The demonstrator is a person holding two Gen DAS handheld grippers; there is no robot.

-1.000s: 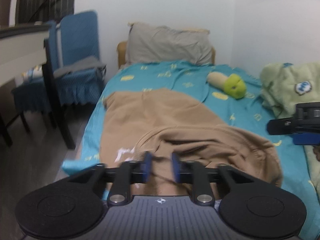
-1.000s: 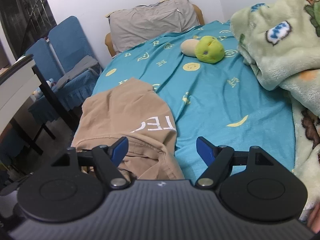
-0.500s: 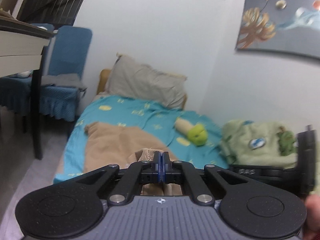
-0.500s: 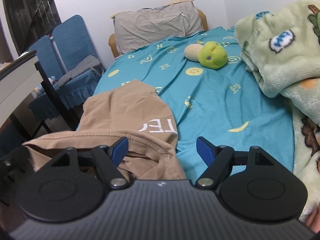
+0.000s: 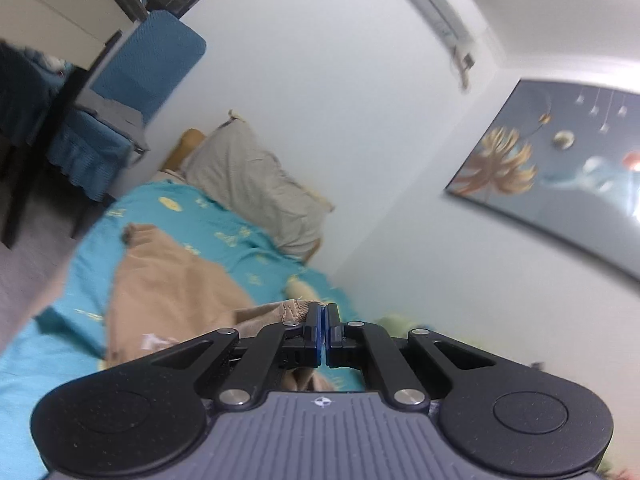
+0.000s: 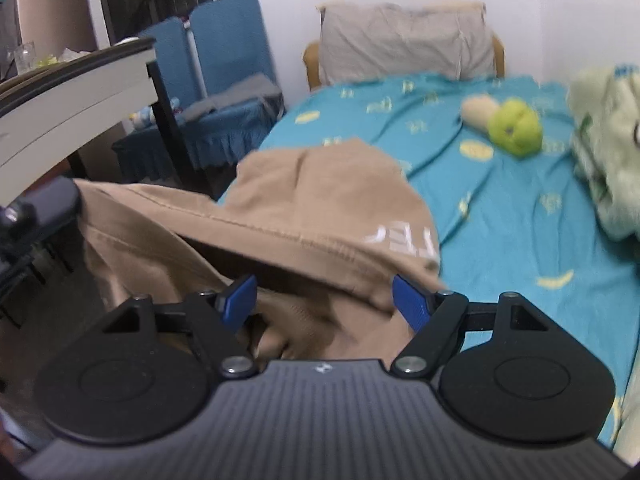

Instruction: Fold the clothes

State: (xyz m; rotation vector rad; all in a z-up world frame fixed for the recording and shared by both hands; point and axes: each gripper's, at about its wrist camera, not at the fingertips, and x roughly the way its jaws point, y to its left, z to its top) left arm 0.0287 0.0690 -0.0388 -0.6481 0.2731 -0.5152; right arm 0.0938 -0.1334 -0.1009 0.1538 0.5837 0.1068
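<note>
Left gripper [image 5: 322, 330] clamped on the ribbed edge of the tan cotton sweatshirt [image 6: 320, 216], lifting it off the teal patterned bedsheet [image 6: 500, 208]. Right gripper [image 6: 324, 298] spread apart over the hem, probably not touching cloth. Pinch the opposite corner at matching height, then pull taut before folding.

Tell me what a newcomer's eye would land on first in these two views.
First the tan garment, lifted off the teal bedsheet at its near edge, with the left gripper shut on a bunched edge of it. The right gripper hangs open just before the raised hem. Next, the green plush toy farther up the bed, near the grey pillow.
</note>
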